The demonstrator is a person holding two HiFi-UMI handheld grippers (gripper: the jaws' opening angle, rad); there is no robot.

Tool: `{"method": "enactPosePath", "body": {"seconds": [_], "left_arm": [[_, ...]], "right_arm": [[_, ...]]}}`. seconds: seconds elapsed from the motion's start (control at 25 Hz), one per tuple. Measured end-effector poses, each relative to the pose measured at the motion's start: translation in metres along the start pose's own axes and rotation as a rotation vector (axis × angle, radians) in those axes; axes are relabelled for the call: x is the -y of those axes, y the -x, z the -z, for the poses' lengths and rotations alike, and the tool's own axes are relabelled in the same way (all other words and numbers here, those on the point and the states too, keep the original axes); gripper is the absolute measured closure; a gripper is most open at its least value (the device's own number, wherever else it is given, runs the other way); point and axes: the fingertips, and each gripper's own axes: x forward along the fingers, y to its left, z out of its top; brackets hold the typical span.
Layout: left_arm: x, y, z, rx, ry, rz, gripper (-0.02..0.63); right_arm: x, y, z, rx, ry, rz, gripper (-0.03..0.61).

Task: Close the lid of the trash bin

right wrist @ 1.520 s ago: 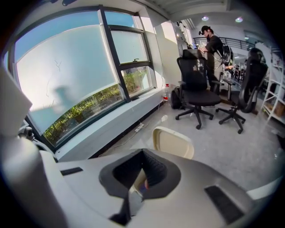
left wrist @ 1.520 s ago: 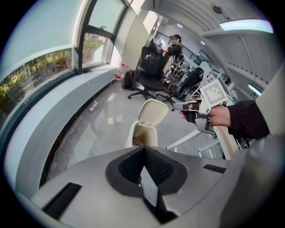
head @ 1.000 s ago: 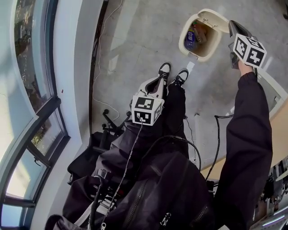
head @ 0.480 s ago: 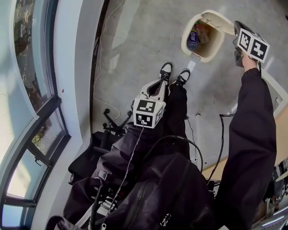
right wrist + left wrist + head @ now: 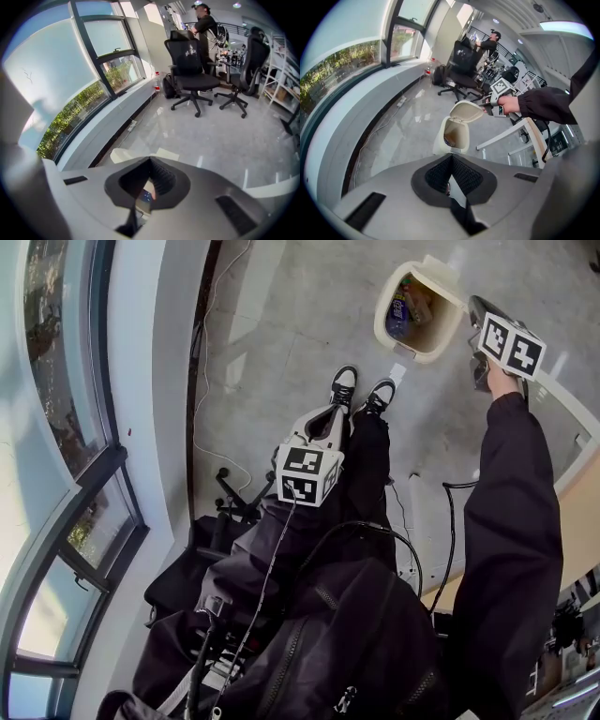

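Head view shows the right gripper [image 5: 476,307] with jaws pressed together on nothing, just beside the raised lid [image 5: 448,277] of the open trash bin [image 5: 382,324]. The left gripper [image 5: 334,415], also closed and empty, has the bin well ahead of it.

I see the cream trash bin [image 5: 439,141] standing upright on the grey floor [image 5: 403,136], its lid [image 5: 466,111] hinged up, rubbish [image 5: 449,138] inside.
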Motion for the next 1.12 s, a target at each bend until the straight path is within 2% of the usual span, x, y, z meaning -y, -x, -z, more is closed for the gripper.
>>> {"method": "enactPosePath", "body": {"seconds": [0.32, 0.92, 1.12], "left_arm": [[-0.005, 0.004, 0.012, -0.005, -0.002, -0.007, 0.614], [-0.019, 0.007, 0.048, -0.039, 0.000, -0.026, 0.614], [-0.023, 0.006, 0.061, -0.050, -0.006, -0.034, 0.614]], "right_arm": [[-0.021, -0.007, 0.068, -0.075, -0.034, -0.023, 0.574], [-0.041, -0.040, 0.154, -0.180, -0.010, -0.055, 0.574], [-0.039, -0.063, 0.182, -0.195, -0.044, -0.059, 0.574]]}}
